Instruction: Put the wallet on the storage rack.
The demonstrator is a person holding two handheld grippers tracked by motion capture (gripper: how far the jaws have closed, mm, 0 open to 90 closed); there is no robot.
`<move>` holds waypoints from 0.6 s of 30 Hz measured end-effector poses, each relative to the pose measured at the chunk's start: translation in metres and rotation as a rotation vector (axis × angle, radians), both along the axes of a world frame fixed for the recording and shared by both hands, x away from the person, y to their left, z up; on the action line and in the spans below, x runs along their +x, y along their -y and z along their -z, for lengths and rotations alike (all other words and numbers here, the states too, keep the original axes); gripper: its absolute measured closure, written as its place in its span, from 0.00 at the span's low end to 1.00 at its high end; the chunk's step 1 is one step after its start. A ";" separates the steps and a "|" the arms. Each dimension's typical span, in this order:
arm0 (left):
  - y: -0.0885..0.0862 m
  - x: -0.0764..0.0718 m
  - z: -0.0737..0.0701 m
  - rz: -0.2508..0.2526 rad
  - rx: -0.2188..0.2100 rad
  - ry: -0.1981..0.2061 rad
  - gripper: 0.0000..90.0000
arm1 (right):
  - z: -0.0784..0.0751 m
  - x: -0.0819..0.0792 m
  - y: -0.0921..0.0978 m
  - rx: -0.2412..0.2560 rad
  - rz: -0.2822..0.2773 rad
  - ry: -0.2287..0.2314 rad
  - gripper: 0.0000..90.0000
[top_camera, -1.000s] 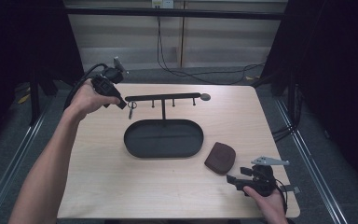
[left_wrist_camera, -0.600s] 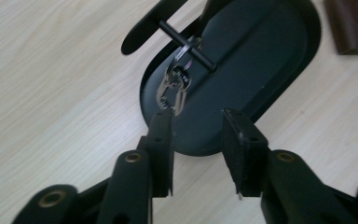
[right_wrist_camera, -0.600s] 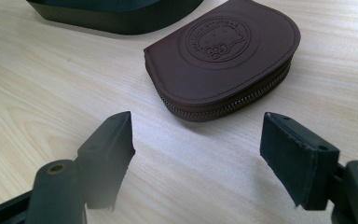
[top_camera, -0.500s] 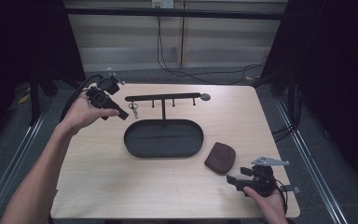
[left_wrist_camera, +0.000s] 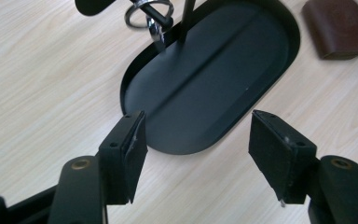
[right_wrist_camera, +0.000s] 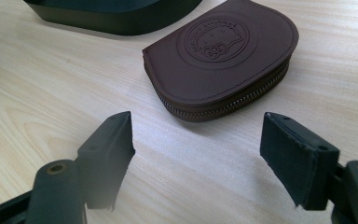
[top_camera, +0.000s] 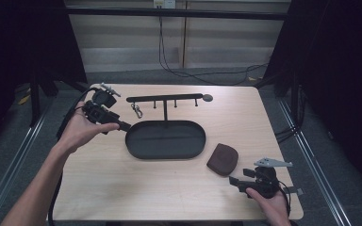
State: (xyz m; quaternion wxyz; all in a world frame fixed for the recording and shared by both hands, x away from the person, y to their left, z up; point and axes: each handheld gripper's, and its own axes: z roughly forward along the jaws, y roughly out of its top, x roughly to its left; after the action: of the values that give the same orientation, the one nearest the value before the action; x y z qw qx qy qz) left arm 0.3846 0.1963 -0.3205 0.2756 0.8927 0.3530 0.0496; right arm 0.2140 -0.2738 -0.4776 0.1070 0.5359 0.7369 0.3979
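Both grippers, left [top_camera: 124, 126] and right [right_wrist_camera: 198, 154], gape wide and empty, so the keyring [top_camera: 137, 111] hangs hooked already (apparently), the brown coin pouch [right_wrist_camera: 223, 58] ungrasped on the table.

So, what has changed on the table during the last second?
The left gripper moved away from the rack, toward the person and the near rim of the tray, jaws open. The right gripper, pouch and key ring stayed put.
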 end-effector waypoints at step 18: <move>-0.038 -0.051 0.060 -0.045 -0.166 -0.006 0.22 | 0.000 0.001 0.000 0.007 -0.001 0.001 0.28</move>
State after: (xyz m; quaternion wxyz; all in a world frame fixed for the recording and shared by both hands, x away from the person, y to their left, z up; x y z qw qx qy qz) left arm 0.3340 0.2339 -0.3805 0.3462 0.8589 0.3765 0.0239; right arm 0.2151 -0.2743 -0.4779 0.1053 0.5357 0.7357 0.4009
